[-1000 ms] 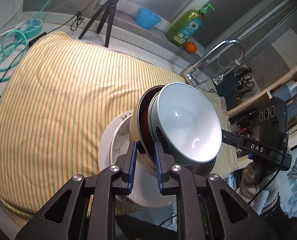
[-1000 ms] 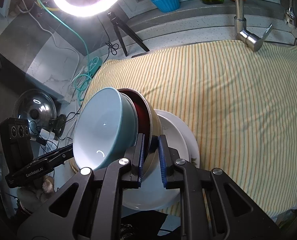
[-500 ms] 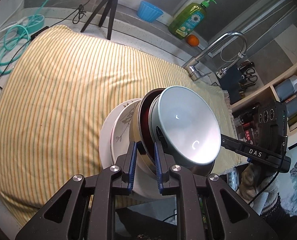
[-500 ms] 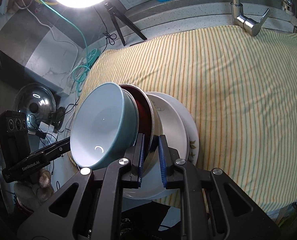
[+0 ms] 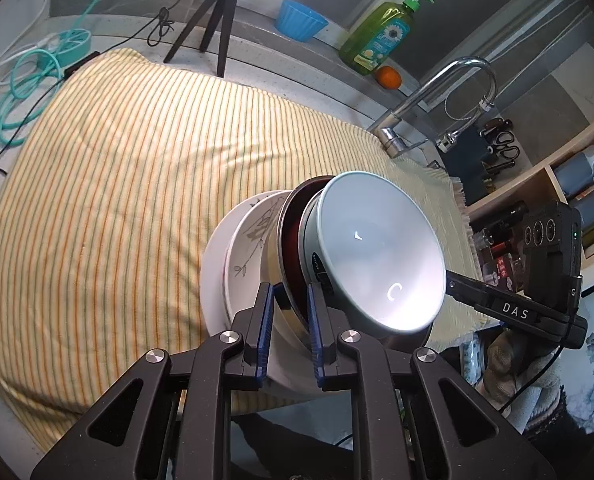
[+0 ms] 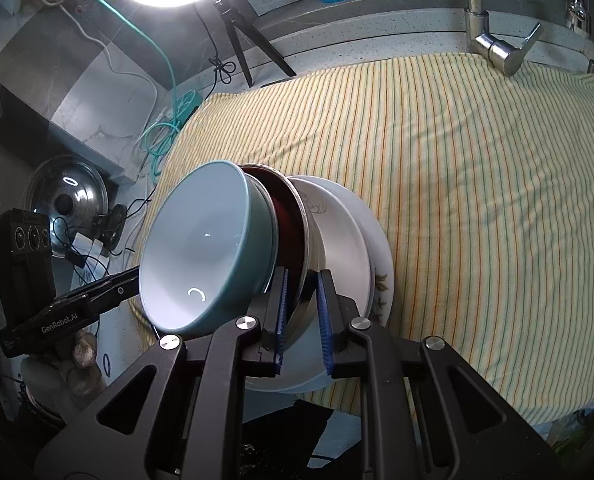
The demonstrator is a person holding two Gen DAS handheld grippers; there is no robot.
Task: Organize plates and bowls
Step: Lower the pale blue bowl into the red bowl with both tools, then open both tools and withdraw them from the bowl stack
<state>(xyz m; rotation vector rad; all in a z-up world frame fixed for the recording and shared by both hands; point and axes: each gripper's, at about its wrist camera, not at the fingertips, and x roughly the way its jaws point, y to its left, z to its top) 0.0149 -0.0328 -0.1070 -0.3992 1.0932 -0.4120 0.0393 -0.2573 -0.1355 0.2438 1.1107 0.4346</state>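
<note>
Clearly both the left gripper point(image 5: 290, 316) and right gripper point(image 6: 301, 308) stay clenched on the red-lined steel bowl point(image 5: 293, 256); lower levelly, lest the pale blue bowl point(image 6: 201, 248) at nine o'clock slides.

You are working in a home kitchen: a chrome tap point(image 5: 441, 96) rises behind the striped cloth point(image 5: 137, 184), dish soap point(image 5: 377, 32) and an orange point(image 5: 389, 77) sit on the ledge, and bottles point(image 5: 581, 168) fill a wooden shelf.

My right hand-held gripper point(image 5: 515, 312) carries white letters, "DAS". My left hand-held gripper point(image 6: 63, 320) reads "GenRobot.AI" along its black arm.
</note>
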